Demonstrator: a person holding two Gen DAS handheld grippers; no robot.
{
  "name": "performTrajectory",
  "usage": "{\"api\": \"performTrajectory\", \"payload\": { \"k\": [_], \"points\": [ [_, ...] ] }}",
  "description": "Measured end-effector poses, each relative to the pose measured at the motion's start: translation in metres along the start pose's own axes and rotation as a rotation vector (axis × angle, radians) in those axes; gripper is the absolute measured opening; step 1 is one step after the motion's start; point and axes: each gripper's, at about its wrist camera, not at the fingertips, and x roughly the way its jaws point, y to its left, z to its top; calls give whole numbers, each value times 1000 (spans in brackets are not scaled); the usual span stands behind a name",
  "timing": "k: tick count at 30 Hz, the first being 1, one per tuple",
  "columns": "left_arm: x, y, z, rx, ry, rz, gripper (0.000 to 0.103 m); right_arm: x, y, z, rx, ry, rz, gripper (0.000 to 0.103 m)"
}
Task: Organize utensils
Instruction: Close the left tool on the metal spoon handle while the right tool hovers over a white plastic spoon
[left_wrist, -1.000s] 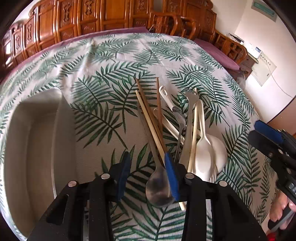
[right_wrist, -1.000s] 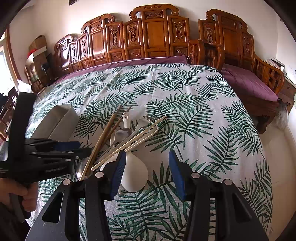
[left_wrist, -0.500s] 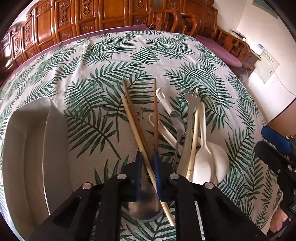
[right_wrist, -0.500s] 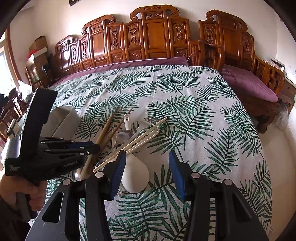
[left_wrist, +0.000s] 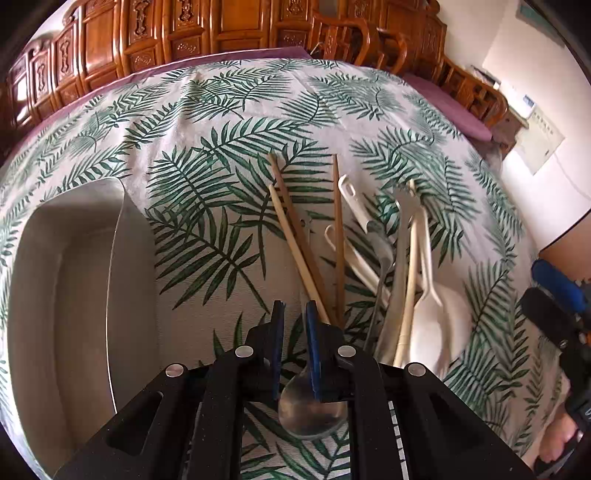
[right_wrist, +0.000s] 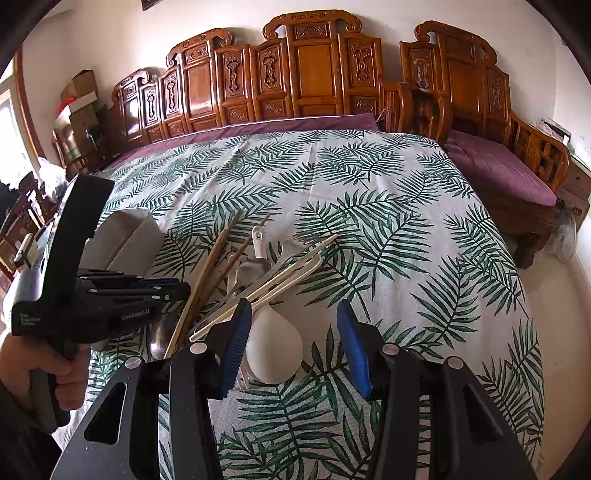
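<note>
A pile of utensils lies on the palm-leaf tablecloth: wooden chopsticks (left_wrist: 295, 236), a white ladle (left_wrist: 439, 325), pale plastic forks and spoons (left_wrist: 402, 258), and a metal spoon (left_wrist: 312, 413). My left gripper (left_wrist: 293, 321) is shut on the metal spoon's handle, its bowl under the fingers. It also shows in the right wrist view (right_wrist: 162, 288) beside the chopsticks (right_wrist: 207, 273). My right gripper (right_wrist: 291, 332) is open and empty, over the white ladle's bowl (right_wrist: 273, 350).
A white rectangular tray (left_wrist: 66, 295) lies on the table to the left of the pile, also in the right wrist view (right_wrist: 125, 236). Carved wooden benches (right_wrist: 295, 74) with purple cushions line the table's far and right sides.
My left gripper closed from wide open onto the metal spoon's handle. The right gripper has stayed open and nearly still.
</note>
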Motion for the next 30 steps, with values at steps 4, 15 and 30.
{"api": "performTrajectory", "payload": {
  "k": [4,15,30],
  "points": [
    [1,-1,1,-6,-9,-18,11,3,3,-2,-6,7,0,51],
    [-2,3,3,-23,-37,-70,11,11,6,-8,-17,29,-3,51],
    [10,-8,15,46,-11,10,12,17,11,-12,-30,46,-1,51]
  ]
}}
